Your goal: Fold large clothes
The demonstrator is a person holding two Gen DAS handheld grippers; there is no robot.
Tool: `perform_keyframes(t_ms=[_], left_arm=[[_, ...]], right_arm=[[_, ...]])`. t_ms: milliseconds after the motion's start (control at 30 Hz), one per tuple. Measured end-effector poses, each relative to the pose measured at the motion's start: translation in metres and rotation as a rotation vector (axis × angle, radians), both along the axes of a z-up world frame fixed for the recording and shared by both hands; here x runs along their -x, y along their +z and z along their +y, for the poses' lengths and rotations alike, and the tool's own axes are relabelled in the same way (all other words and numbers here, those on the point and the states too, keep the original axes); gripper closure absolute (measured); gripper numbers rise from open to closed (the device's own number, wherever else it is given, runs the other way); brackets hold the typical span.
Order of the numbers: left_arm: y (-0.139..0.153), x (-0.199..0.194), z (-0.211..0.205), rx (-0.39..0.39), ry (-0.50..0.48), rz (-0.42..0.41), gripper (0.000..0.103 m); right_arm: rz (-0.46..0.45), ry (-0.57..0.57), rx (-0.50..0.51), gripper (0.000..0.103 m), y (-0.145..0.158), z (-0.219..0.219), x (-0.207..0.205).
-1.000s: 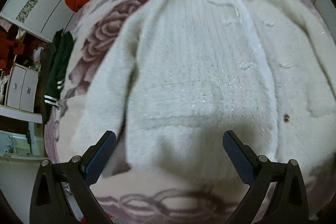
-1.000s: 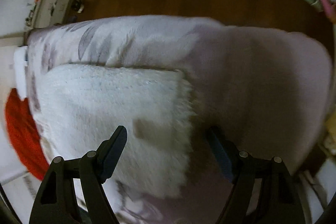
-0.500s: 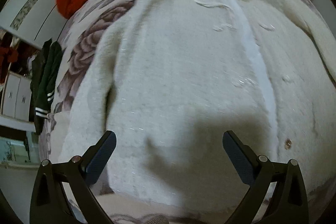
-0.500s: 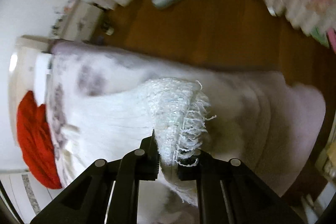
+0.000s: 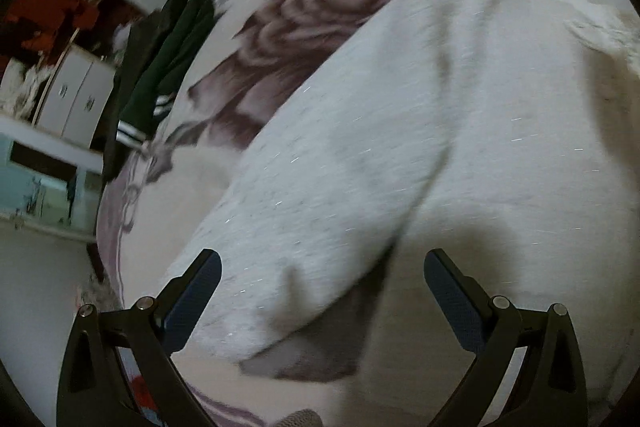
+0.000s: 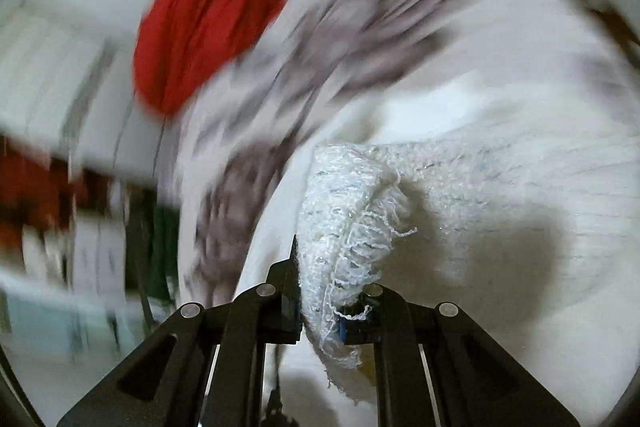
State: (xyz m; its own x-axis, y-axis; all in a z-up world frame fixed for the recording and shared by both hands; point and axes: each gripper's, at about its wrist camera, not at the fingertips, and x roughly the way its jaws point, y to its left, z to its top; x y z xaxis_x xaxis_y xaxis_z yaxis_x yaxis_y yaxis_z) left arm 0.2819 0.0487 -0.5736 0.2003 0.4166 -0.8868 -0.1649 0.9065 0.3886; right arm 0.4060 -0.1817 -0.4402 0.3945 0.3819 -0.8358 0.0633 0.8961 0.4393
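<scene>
On the rose-patterned bed cover (image 5: 304, 27) lies the white fluffy sweater (image 5: 460, 131), its fringed hem pinched by the right gripper (image 6: 334, 311), which should carry it smoothly across while the left gripper (image 5: 320, 291), fingers spread, closes on the near sleeve.

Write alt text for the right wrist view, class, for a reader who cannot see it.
The right hand-held gripper is shut on a bunched, fringed edge of the white fuzzy sweater, lifting it above the rest of the garment. Behind it, heavily motion-blurred, are a floral blanket and a red garment.
</scene>
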Motion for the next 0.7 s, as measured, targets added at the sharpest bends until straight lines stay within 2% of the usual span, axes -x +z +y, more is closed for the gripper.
perform_keyframes(t_ms=[67, 100, 133, 200, 233, 300, 367, 433, 467, 533, 600, 667, 700], left_arm=[[-0.004, 0.002, 0.01, 0.0, 0.01, 0.01, 0.0], [-0.005, 0.003, 0.013, 0.002, 0.011, 0.009, 0.0], [-0.006, 0.004, 0.015, 0.005, 0.01, 0.011, 0.0], [-0.007, 0.007, 0.017, 0.014, 0.01, 0.018, 0.0], [-0.008, 0.009, 0.018, 0.027, 0.014, 0.021, 0.0], [-0.008, 0.012, 0.015, 0.046, 0.021, 0.027, 0.0], [-0.008, 0.013, 0.013, 0.061, 0.026, 0.029, 0.0], [-0.009, 0.012, 0.01, 0.063, 0.028, 0.028, 0.0], [-0.009, 0.011, 0.009, 0.062, 0.028, 0.027, 0.0], [-0.01, 0.009, 0.007, 0.053, 0.029, 0.024, 0.0], [-0.013, 0.007, 0.007, 0.045, 0.038, 0.033, 0.0], [-0.012, 0.007, 0.01, 0.042, 0.052, 0.031, 0.0], [-0.011, 0.008, 0.013, 0.045, 0.063, 0.029, 0.0]], right_arm=[[0.097, 0.095, 0.031, 0.084, -0.061, 0.05, -0.031], [0.141, 0.126, 0.025, 0.075, -0.084, 0.059, -0.035], [0.209, 0.136, -0.016, 0.06, -0.11, 0.063, -0.045], [0.233, 0.087, -0.132, 0.048, -0.121, 0.037, -0.027], [0.213, 0.034, -0.157, 0.047, -0.118, 0.012, -0.018], [0.157, -0.074, -0.089, 0.047, -0.101, -0.038, 0.006], [0.144, -0.176, 0.095, 0.046, -0.084, -0.087, 0.028], [0.211, -0.238, 0.327, 0.046, -0.092, -0.134, 0.047], [0.274, -0.229, 0.399, 0.046, -0.105, -0.147, 0.052], [0.381, -0.154, 0.461, 0.046, -0.136, -0.163, 0.053], [0.424, -0.07, 0.495, 0.048, -0.163, -0.166, 0.047], [0.374, -0.137, 0.505, 0.056, -0.171, -0.173, 0.033], [0.334, -0.211, 0.489, 0.068, -0.169, -0.185, 0.027]])
